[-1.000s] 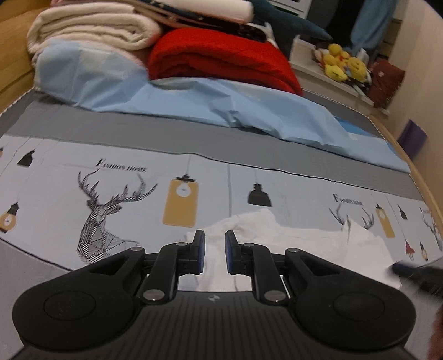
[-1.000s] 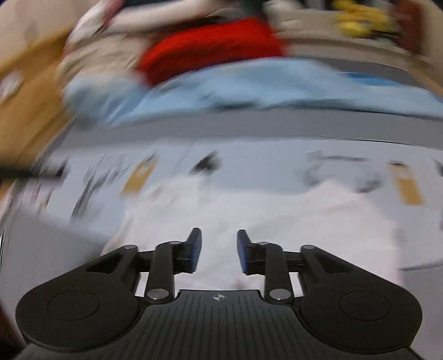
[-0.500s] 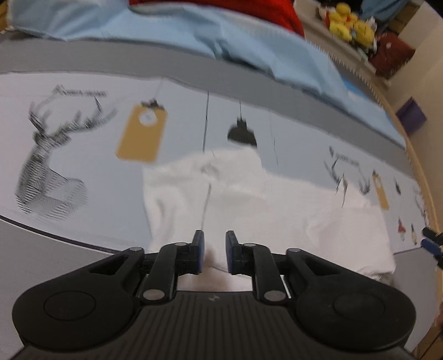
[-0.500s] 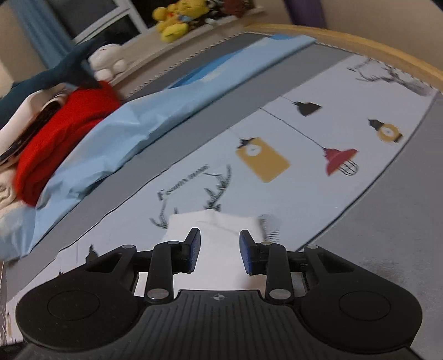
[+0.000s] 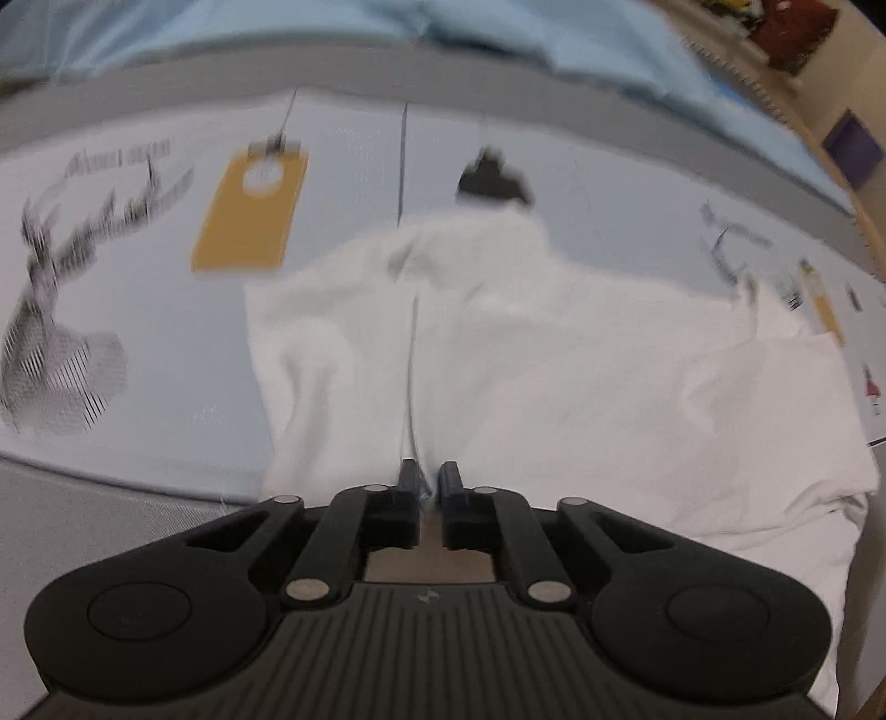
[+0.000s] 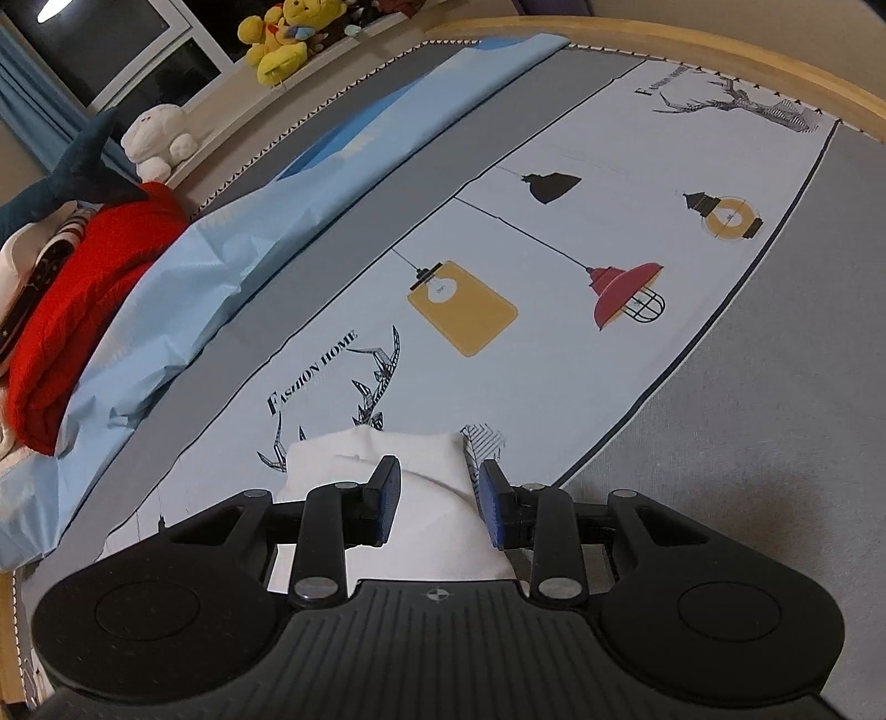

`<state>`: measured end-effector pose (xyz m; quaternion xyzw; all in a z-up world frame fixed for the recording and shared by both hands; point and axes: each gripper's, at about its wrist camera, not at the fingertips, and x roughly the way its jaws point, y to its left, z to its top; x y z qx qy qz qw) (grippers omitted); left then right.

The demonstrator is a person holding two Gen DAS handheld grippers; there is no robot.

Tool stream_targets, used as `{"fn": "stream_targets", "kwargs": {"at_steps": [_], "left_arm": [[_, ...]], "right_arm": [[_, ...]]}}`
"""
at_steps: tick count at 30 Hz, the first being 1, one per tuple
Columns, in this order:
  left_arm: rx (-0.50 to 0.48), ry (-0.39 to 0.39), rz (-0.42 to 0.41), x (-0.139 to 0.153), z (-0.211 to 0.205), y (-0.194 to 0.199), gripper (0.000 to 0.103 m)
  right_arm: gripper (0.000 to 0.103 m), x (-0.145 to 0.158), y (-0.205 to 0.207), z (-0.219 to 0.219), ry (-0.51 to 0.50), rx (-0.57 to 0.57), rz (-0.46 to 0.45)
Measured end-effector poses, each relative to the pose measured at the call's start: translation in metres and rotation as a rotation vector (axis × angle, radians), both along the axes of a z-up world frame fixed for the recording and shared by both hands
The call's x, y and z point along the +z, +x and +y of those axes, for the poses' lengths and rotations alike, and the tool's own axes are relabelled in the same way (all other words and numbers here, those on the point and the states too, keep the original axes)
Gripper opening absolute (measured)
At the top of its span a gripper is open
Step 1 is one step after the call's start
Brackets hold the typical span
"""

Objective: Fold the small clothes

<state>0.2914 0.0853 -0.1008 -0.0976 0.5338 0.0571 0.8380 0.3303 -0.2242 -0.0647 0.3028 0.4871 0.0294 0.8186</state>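
A white garment (image 5: 554, 360) lies crumpled on the printed bedsheet (image 5: 138, 310), spreading from the centre to the right in the left wrist view. My left gripper (image 5: 428, 476) points steeply down at the garment's near edge. Its jaws are closing, almost together, with a pinch of white cloth between the pads. In the right wrist view one end of the garment (image 6: 354, 448) lies on the sheet. My right gripper (image 6: 437, 498) hovers over that end, open, its blue pads (image 6: 387, 498) on either side of the cloth without pressing it.
The sheet (image 6: 554, 387) carries deer, lamp and tag prints between grey bands. A light blue cover (image 6: 221, 266) and a red blanket (image 6: 83, 293) lie along the far side. Plush toys (image 6: 277, 44) sit on a ledge behind. A wooden bed edge (image 6: 720, 61) curves at the right.
My left gripper dropped close to the garment and its jaws narrowed onto the cloth's near edge. My right gripper swung across and rolled, ending over one end of the garment, still open.
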Motion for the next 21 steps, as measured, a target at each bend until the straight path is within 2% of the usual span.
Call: {"fn": "stream_targets", "kwargs": {"at_steps": [3,5,6,8,9,10,13,14,21], "left_arm": [[-0.001,-0.015,-0.163,0.057,0.002,-0.015,0.007],[0.039,0.095,-0.202,0.08,0.013,-0.028,0.006],[0.067,0.129,-0.182,0.078,0.02,-0.03,0.006],[0.101,0.093,-0.074,0.058,0.037,-0.031,0.007],[0.063,0.056,-0.023,0.048,0.038,-0.029,0.007],[0.037,0.051,-0.004,0.044,0.036,-0.029,0.008],[0.026,0.109,-0.038,0.052,0.033,-0.03,0.013],[0.032,0.113,-0.044,0.054,0.035,-0.031,0.017],[0.092,0.112,-0.07,0.061,0.053,-0.028,0.018]], "right_arm": [[0.034,0.0,0.0,0.003,-0.002,0.003,0.003],[0.034,0.0,0.0,0.004,-0.007,0.0,0.004],[0.034,0.001,0.0,0.006,-0.009,0.002,0.005],[0.034,0.0,0.0,0.009,-0.011,0.005,0.006],[0.034,0.0,0.0,0.012,-0.015,0.007,0.007],[0.034,-0.001,0.0,0.014,-0.017,0.011,0.009],[0.034,-0.005,0.001,0.024,-0.014,0.018,0.02],[0.034,-0.006,0.002,0.027,-0.012,0.023,0.024],[0.036,-0.035,0.008,0.06,-0.054,0.139,0.099]]}}
